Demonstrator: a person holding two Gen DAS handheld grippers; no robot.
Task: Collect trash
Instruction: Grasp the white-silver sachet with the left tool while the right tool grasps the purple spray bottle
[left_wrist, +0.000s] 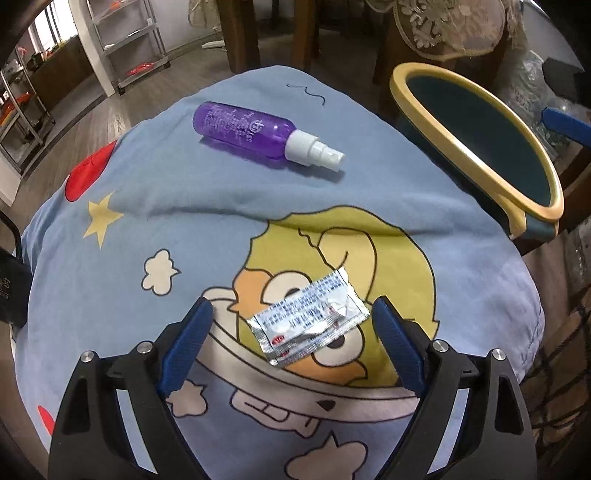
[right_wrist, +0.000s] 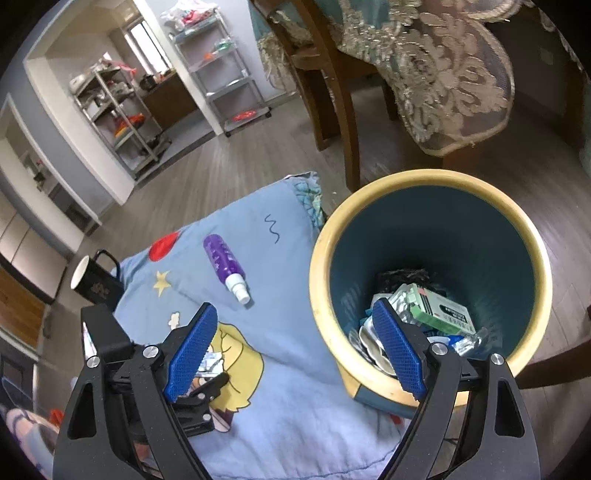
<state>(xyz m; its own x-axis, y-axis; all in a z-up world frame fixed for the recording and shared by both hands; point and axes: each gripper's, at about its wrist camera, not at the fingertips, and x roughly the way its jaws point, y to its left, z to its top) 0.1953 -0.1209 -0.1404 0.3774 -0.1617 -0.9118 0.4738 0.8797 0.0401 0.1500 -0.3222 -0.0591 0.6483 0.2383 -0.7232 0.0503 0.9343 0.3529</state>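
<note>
A torn silver foil sachet with blue print lies on the blue cartoon cloth. My left gripper points down at it, open, with a blue finger on each side of the sachet and neither pad touching it. A purple spray bottle lies on its side farther back on the cloth. The right gripper is open and empty, held over the edge between the cloth and the yellow-rimmed teal bin. The bin holds a green box and foil scraps. The spray bottle shows here too.
The bin's rim stands at the cloth's right edge. A black mug sits at the cloth's left corner. Wooden chair legs and a lace tablecloth rise behind the bin. Metal shelves stand across the wood floor.
</note>
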